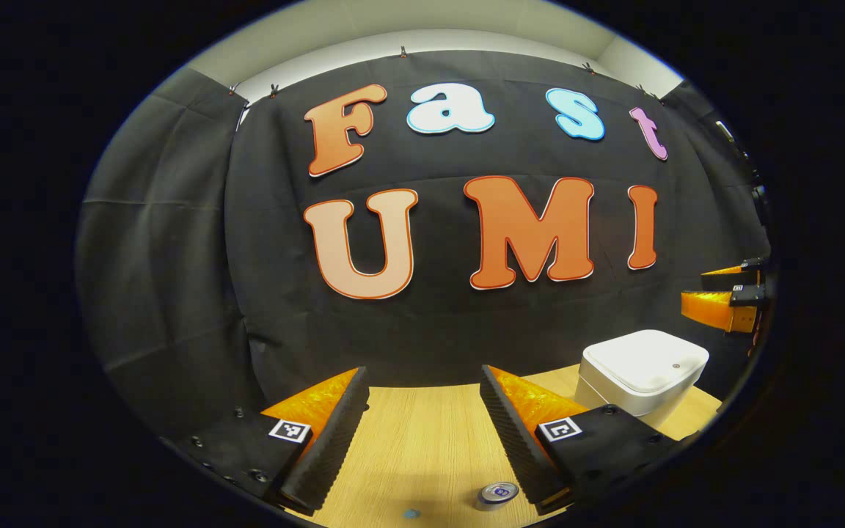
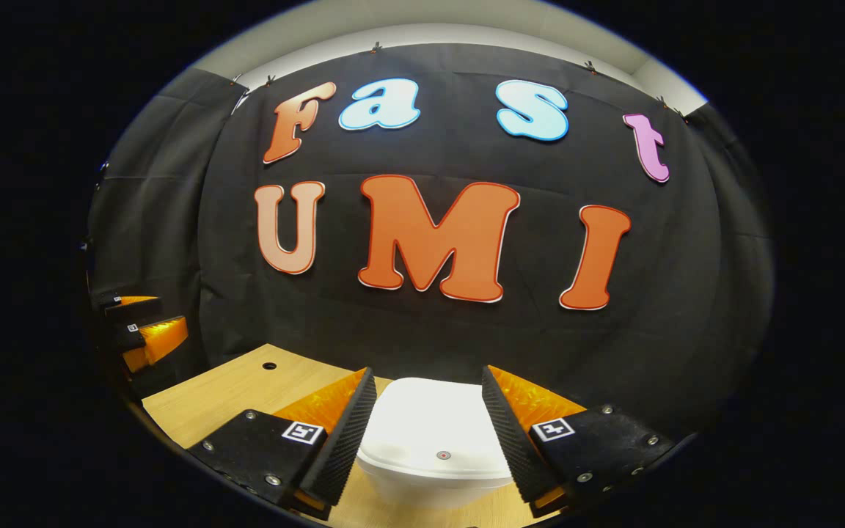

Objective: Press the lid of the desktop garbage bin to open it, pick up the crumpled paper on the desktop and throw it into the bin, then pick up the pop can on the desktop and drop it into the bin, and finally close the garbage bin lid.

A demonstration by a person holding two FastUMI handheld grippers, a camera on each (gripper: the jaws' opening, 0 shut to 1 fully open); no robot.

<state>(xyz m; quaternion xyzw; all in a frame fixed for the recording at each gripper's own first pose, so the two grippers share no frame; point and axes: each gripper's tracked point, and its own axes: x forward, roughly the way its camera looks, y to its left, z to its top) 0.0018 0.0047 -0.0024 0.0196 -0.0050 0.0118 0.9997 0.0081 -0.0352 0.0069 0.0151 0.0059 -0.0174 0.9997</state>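
A white desktop garbage bin (image 1: 642, 374) stands on the wooden table at the right of the left gripper view, its lid down. My left gripper (image 1: 422, 389) hangs open above the table, nothing between its fingers. A pop can (image 1: 496, 495) stands upright below it, close to the right finger. In the right gripper view the bin (image 2: 433, 440) lies straight ahead and below, its closed lid carrying a small round button (image 2: 444, 455). My right gripper (image 2: 428, 389) is open above the lid, a finger on each side of it. The right gripper (image 1: 727, 297) also appears far right in the left gripper view.
The wooden table (image 1: 422, 440) runs back to the black cloth wall. A small blue mark (image 1: 411, 513) lies on the table near the can. A round cable hole (image 2: 269, 364) sits in the table's far left part. The left gripper (image 2: 140, 330) appears at the left edge.
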